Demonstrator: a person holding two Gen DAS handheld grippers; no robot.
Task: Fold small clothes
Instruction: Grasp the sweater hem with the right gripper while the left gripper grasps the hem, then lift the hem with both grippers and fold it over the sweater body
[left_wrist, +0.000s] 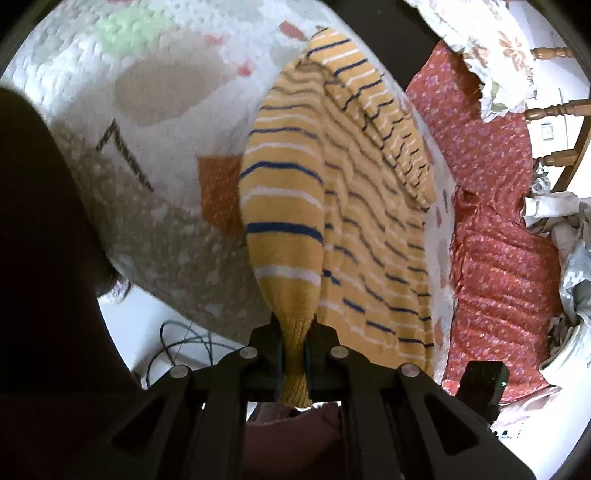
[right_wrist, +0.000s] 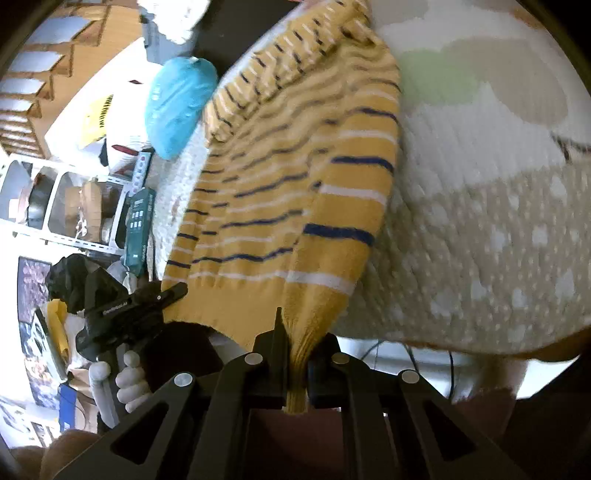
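Observation:
A small yellow knit sweater (left_wrist: 332, 192) with navy and white stripes lies partly on a white patterned blanket (left_wrist: 155, 110). My left gripper (left_wrist: 294, 354) is shut on the ribbed cuff of one sleeve and holds it lifted off the blanket. In the right wrist view the same sweater (right_wrist: 295, 177) shows. My right gripper (right_wrist: 297, 365) is shut on a ribbed cuff of the sweater. The left gripper (right_wrist: 173, 291) shows at the sweater's lower left edge in the right wrist view, held by a white-gloved hand (right_wrist: 127, 384).
A red floral cloth (left_wrist: 495, 229) lies right of the sweater, with wooden chair rails (left_wrist: 554, 110) beyond. Cables (left_wrist: 181, 343) lie on the floor below the blanket edge. A blue bag (right_wrist: 177, 107) and white shelves (right_wrist: 66, 206) with boxes stand on the left in the right wrist view.

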